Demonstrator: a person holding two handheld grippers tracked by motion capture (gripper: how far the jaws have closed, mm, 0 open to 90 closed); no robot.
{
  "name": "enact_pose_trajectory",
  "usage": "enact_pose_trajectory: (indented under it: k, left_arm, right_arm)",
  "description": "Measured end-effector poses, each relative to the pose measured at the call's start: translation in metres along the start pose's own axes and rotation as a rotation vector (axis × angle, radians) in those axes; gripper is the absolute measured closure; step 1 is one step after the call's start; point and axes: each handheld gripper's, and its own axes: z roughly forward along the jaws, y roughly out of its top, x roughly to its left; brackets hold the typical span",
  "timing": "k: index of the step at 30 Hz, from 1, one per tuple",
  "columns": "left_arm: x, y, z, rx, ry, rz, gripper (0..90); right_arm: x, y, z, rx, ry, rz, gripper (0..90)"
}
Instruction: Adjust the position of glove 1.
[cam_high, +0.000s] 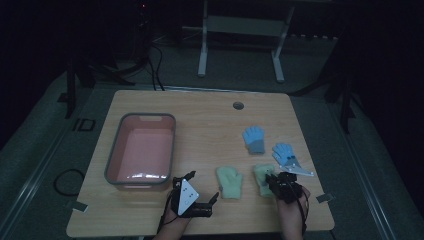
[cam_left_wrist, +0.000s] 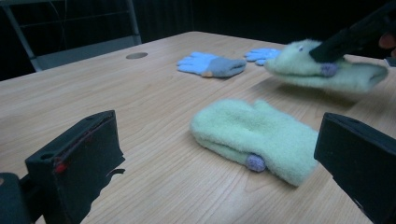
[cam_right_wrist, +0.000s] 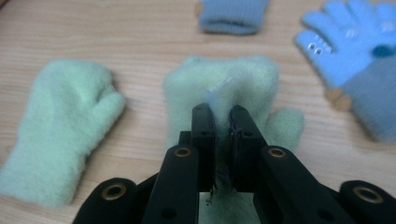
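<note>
Near the table's front right edge, the right gripper (cam_right_wrist: 219, 116) has its jaws pinched shut on the cuff end of a green mitten (cam_right_wrist: 224, 84), which the left gripper view shows lifted clear of the wood, sagging from the black jaw tip. From above, the right hand (cam_high: 289, 197) and gripper body cover most of that mitten, so only its upper part is visible there. A second green mitten (cam_high: 229, 182) lies flat just to its left, thumb side toward the lifted one; its cuff is cut off at the edge of the right gripper view. The left gripper (cam_high: 200, 197) rests low by the front edge with its jaws spread wide and nothing between them. Two blue gloves (cam_high: 254, 139) sit farther back on the table (cam_high: 200, 115), the right-hand one partly under a pale flat strip I cannot identify. A pink tub (cam_high: 141, 150) stands at the left.
</note>
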Motion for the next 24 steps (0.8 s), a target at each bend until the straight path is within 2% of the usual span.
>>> enact_pose_trajectory:
  k: [5, 8, 12, 15, 19, 24]
  left_arm:
    - [0.0, 0.0, 0.0, 0.003, -0.002, 0.007, 0.7]
    - [0.0, 0.0, 0.0, 0.003, -0.003, 0.005, 0.7]
    - [-0.001, 0.0, 0.0, 0.004, -0.002, 0.009, 0.8]
    - [0.0, 0.0, 0.0, 0.004, -0.004, 0.006, 0.8]
    - [0.0, 0.0, 0.0, 0.006, -0.004, 0.005, 0.8]
    - [0.0, 0.0, 0.0, 0.003, -0.002, 0.0, 0.8]
  right_arm:
    - [-0.002, -0.011, 0.012, 0.031, -0.01, 0.005, 80.3]
    - [-0.003, -0.017, 0.017, 0.035, -0.023, 0.007, 73.8]
    - [-0.005, -0.017, 0.017, 0.033, -0.019, 0.006, 65.4]
    - [-0.006, -0.013, 0.013, 0.03, -0.005, -0.008, 62.7]
    - [-0.01, -0.005, 0.004, 0.005, 0.033, -0.042, 59.9]
    - [-0.01, 0.002, -0.005, -0.004, 0.077, -0.157, 59.9]
